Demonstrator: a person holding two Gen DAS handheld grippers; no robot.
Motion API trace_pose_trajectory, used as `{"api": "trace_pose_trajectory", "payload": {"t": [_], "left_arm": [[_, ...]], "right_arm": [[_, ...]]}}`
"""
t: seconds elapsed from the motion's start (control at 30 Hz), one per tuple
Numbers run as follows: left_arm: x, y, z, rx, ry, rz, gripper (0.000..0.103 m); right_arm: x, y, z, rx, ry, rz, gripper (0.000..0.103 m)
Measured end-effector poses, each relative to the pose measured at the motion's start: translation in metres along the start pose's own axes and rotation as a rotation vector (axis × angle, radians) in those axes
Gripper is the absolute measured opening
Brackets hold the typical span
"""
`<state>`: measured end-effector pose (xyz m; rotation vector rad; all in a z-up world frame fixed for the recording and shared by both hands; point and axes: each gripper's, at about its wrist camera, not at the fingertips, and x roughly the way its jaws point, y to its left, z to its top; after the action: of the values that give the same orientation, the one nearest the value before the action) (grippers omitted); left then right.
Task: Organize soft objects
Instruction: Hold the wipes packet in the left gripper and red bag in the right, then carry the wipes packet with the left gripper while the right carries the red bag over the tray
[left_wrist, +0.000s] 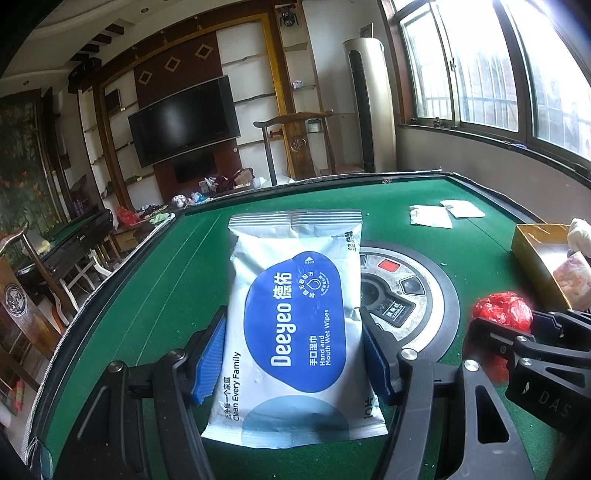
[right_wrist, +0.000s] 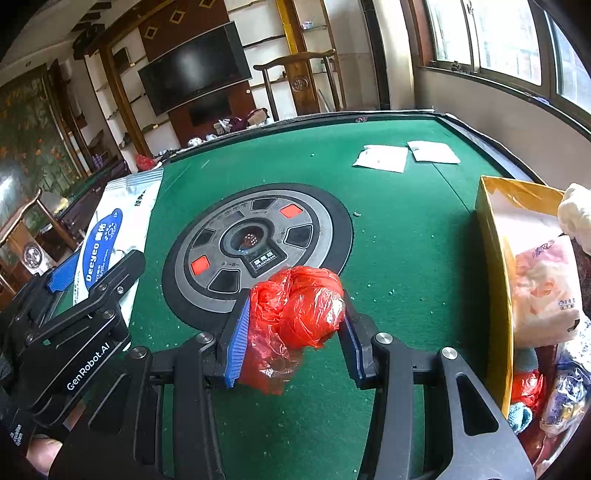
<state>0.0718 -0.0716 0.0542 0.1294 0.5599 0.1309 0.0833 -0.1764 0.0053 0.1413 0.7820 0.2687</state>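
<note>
A white and blue pack of wet wipes (left_wrist: 291, 317) lies lengthwise between my left gripper's (left_wrist: 293, 332) blue pads, which press on its two long sides over the green table. The right wrist view shows the same pack (right_wrist: 122, 218) at the far left. My right gripper (right_wrist: 295, 306) is shut on a crumpled red plastic bag (right_wrist: 299, 306), held just above the felt near the round centre panel. That red bag (left_wrist: 502, 310) also shows at the right of the left wrist view.
A yellow cardboard box (right_wrist: 491, 258) at the table's right edge holds a tissue pack (right_wrist: 543, 291) and other soft bundles. Two flat white packets (right_wrist: 380, 157) lie at the far side. The round control panel (right_wrist: 258, 236) sits mid-table. Chairs and furniture stand beyond.
</note>
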Motion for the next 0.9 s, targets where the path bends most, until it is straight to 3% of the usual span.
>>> {"api": "trace_pose_trajectory", "payload": {"t": [0.9], "left_arm": [[0.0001,-0.0005,0.0002,0.002,0.0,0.0,0.066]], "right_arm": [[0.0008,0.0,-0.0022,-0.002,0.003,-0.002,0.043]]}}
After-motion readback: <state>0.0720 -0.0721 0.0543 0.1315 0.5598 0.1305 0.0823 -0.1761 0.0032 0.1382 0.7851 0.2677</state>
